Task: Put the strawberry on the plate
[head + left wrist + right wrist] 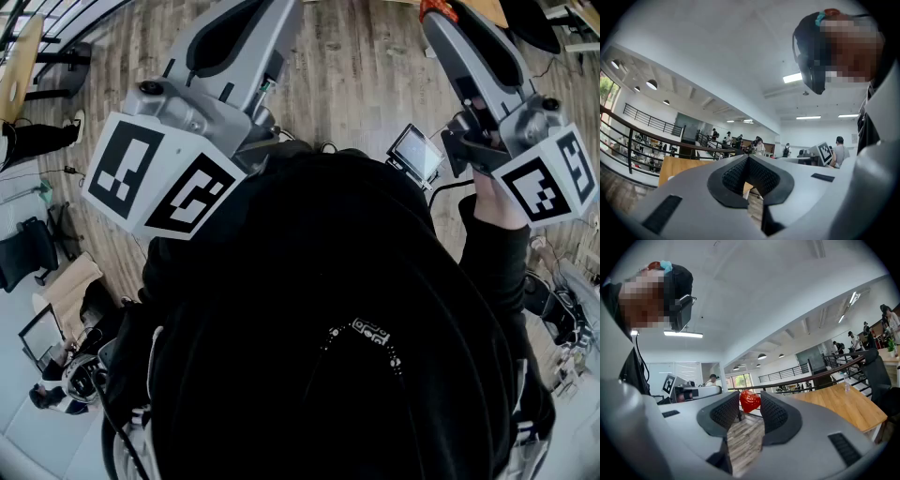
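The right claw (749, 405) pinches the strawberry (750, 401) at its tips, seemingly mid-carry; the left claw (749, 160) is closed and empty. The next move probably calls for lowering onto the plate, unseen here.

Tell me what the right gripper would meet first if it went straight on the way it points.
The right gripper grips the strawberry; past it the way looks free up to the dark railing, though depth is unclear.
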The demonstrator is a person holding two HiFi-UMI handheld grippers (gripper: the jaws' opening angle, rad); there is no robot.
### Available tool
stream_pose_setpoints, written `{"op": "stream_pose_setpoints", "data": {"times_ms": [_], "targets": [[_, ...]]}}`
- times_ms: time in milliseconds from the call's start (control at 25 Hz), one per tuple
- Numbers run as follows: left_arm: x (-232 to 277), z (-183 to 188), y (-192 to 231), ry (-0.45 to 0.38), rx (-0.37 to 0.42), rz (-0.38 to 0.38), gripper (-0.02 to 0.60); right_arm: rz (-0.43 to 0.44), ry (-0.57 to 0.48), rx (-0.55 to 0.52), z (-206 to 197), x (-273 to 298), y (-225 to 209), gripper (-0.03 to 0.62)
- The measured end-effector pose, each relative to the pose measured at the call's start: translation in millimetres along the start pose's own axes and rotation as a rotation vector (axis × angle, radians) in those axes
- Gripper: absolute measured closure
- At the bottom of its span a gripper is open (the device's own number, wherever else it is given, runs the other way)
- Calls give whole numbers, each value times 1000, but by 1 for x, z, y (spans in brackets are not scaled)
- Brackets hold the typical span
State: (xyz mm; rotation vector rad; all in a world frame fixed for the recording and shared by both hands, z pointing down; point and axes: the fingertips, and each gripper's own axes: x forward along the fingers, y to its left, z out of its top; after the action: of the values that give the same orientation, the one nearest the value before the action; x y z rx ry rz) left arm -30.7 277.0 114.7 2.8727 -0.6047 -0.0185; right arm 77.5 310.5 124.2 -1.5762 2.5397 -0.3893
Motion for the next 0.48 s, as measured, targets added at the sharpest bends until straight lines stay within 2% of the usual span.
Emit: {"op": "stream_pose_setpoints", "data": {"times_ms": [280, 480], "targets": [[-5, 7, -4, 6, 77, 26, 580, 1, -12, -69, 9, 5, 10, 444], [-2, 6, -4, -18, 97, 52, 580, 26, -17, -106, 7, 7, 11, 444]]}}
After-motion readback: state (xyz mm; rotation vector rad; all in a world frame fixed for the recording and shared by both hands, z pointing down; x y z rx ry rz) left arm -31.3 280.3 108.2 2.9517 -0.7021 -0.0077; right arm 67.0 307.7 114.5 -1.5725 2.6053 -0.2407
